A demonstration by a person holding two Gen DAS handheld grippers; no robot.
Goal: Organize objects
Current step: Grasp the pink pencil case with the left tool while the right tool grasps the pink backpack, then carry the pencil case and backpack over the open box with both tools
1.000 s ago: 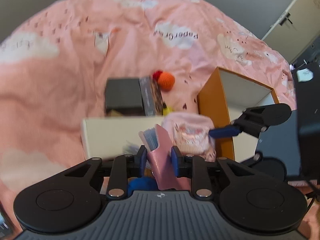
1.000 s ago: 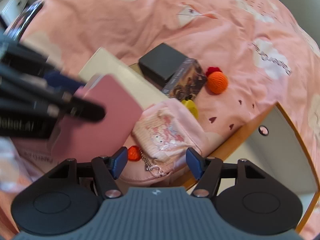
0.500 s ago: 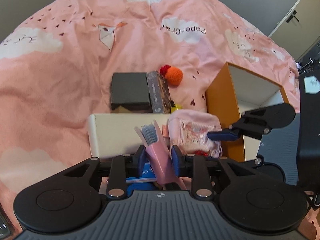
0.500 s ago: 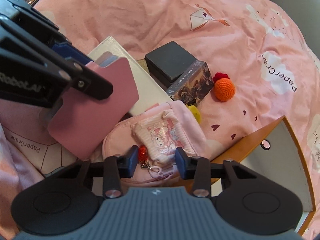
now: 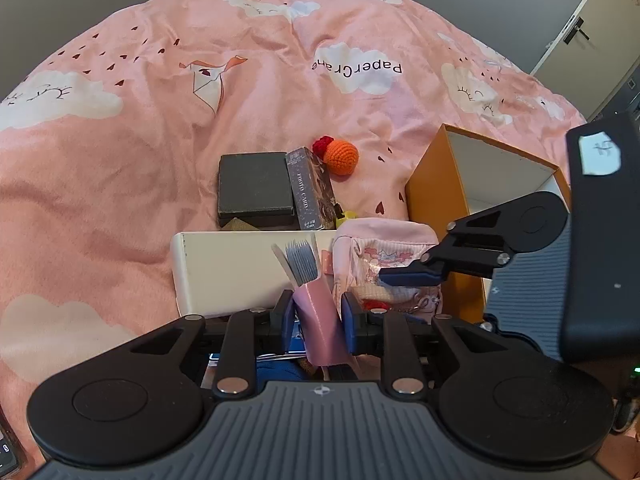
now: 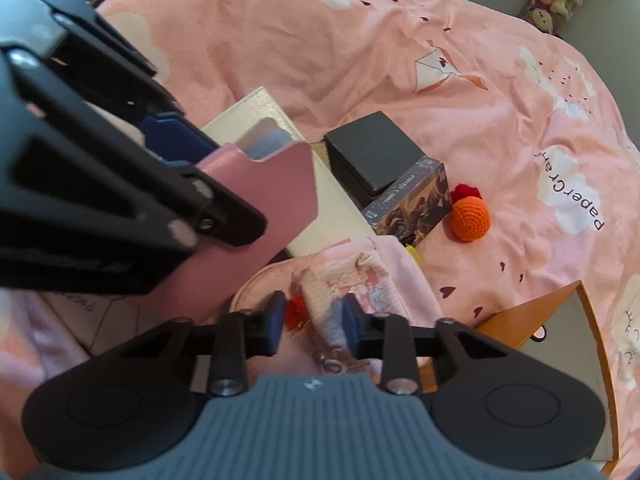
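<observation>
Looking along the left gripper [image 5: 318, 320], its fingers are clenched on a pink card holder [image 5: 320, 322] with grey-blue cards fanning from the top. Beyond it on the bed [image 5: 120, 208] lie a cream box [image 5: 232, 270], a black box [image 5: 255, 188], a photo card box [image 5: 310, 190] touching the black one, and an orange crochet ball [image 5: 340, 156] just past them. A pink pouch [image 5: 384, 256] sits between the cream box and an orange box [image 5: 436, 196]; the right gripper [image 5: 404, 278] reaches onto it from the right.

From the right wrist view, the right gripper [image 6: 314, 320] has its fingers closed on the pink pouch [image 6: 352, 280] (a red charm and chain sit just inside the left finger). The left gripper [image 6: 192, 168] holds the pink card holder [image 6: 264, 208] above the cream box [image 6: 320, 200], well in from the bed's [image 6: 320, 60] edges.
</observation>
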